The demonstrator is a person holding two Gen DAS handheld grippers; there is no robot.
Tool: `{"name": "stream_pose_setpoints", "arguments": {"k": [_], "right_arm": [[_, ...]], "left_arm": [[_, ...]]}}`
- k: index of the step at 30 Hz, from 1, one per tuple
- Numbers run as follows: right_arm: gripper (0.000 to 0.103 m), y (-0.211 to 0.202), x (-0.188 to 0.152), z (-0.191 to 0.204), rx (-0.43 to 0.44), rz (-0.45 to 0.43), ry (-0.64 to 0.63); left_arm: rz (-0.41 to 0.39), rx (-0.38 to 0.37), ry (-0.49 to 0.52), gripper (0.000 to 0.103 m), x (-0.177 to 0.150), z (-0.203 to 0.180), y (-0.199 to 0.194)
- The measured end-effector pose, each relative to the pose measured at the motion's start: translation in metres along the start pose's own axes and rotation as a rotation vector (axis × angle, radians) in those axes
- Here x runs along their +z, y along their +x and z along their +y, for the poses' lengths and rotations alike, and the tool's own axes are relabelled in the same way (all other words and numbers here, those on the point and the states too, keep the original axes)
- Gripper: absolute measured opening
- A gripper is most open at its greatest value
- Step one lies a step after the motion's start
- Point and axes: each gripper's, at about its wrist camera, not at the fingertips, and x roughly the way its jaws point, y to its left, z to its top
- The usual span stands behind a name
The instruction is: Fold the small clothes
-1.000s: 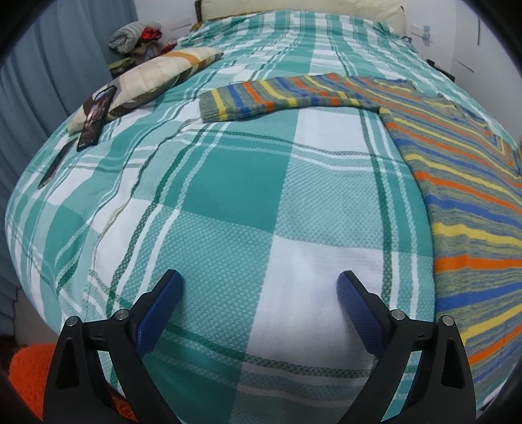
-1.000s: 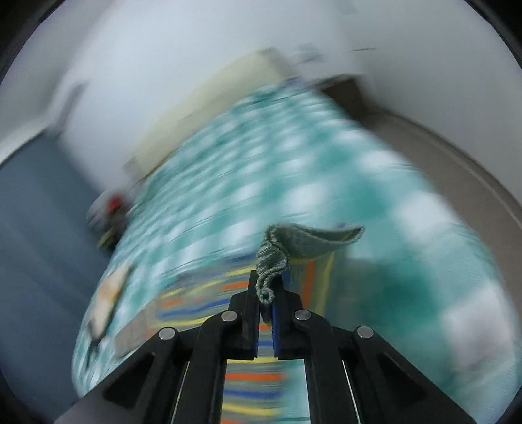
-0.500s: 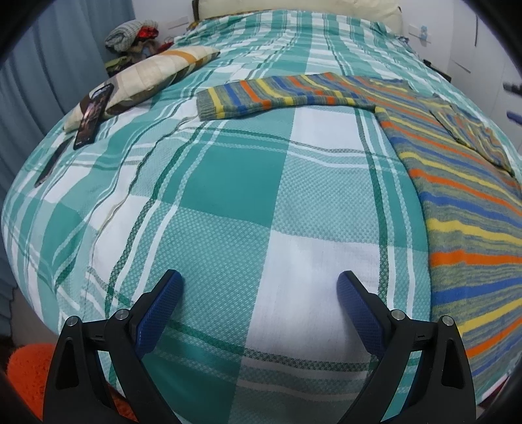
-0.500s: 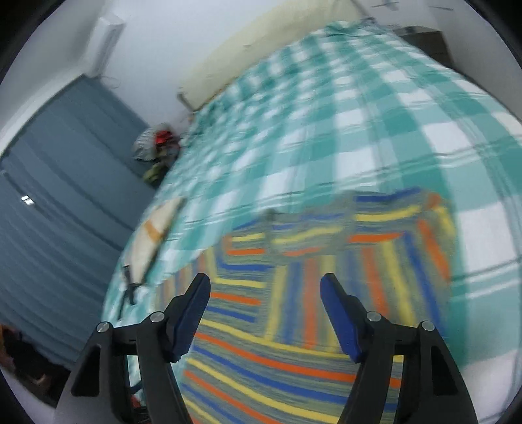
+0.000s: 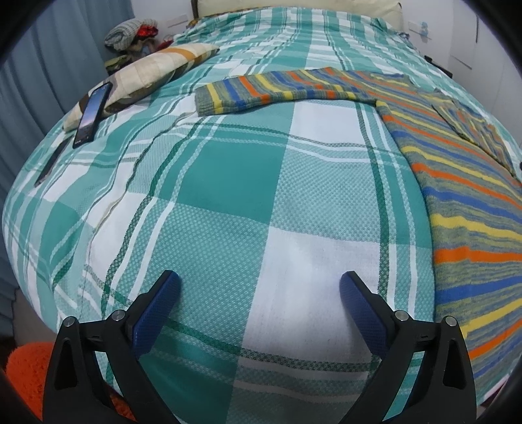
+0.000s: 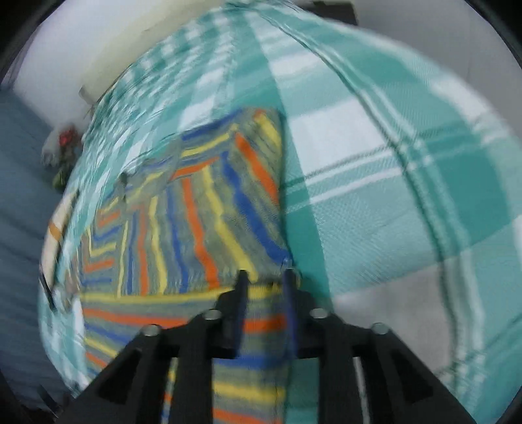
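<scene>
A striped knit sweater [image 5: 463, 202] in blue, orange, yellow and grey lies flat on the bed, on the right of the left wrist view. Its left sleeve [image 5: 280, 88] stretches out to the left; the right sleeve [image 5: 473, 127] is folded onto the body. My left gripper [image 5: 259, 293] is open and empty over bare bedspread near the front edge. In the blurred right wrist view the sweater [image 6: 195, 221] fills the centre. My right gripper [image 6: 264, 277] hovers at its right edge with the jaws narrowed, a small gap between them; I cannot see cloth pinched.
The bed has a teal and white plaid cover [image 5: 228, 182]. A pillow [image 5: 153, 71] with a phone [image 5: 93, 111] on it lies at the left, clothes [image 5: 130, 31] behind it. Blue curtains [image 5: 49, 65] hang on the left. An orange rug [image 5: 29, 371] lies on the floor.
My right gripper let go of the sleeve cuff onto the sweater body, opened wide, then moved down to the sweater's right edge and narrowed. The left gripper stayed still and open.
</scene>
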Motion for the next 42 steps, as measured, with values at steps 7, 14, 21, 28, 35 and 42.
{"name": "stream_pose_setpoints", "arguments": {"k": [7,14,21,28,35,42], "right_arm": [[0.045,-0.058,-0.084,0.047,0.013,-0.039,-0.267],[0.05,-0.069,-0.186,0.083,-0.011,-0.075,-0.351],[0.06,-0.069,-0.243,0.11,-0.103,-0.135,-0.404],[0.075,-0.067,-0.262,0.118,-0.144,-0.156,-0.456],[0.084,-0.068,-0.261,0.112,-0.185,-0.192,-0.423],[0.084,-0.067,-0.263,0.112,-0.199,-0.2,-0.427]], "left_arm": [[-0.041,-0.061,0.037,0.099,-0.003,-0.011,-0.018],[-0.021,-0.071,0.095,0.099,-0.009,-0.026,-0.016],[0.031,-0.093,0.08,0.102,-0.013,-0.027,-0.004],[0.042,-0.102,0.067,0.103,-0.016,-0.025,-0.001],[0.047,-0.107,0.063,0.103,-0.017,-0.024,0.0],[0.049,-0.118,0.075,0.103,-0.018,-0.024,0.001]]}}
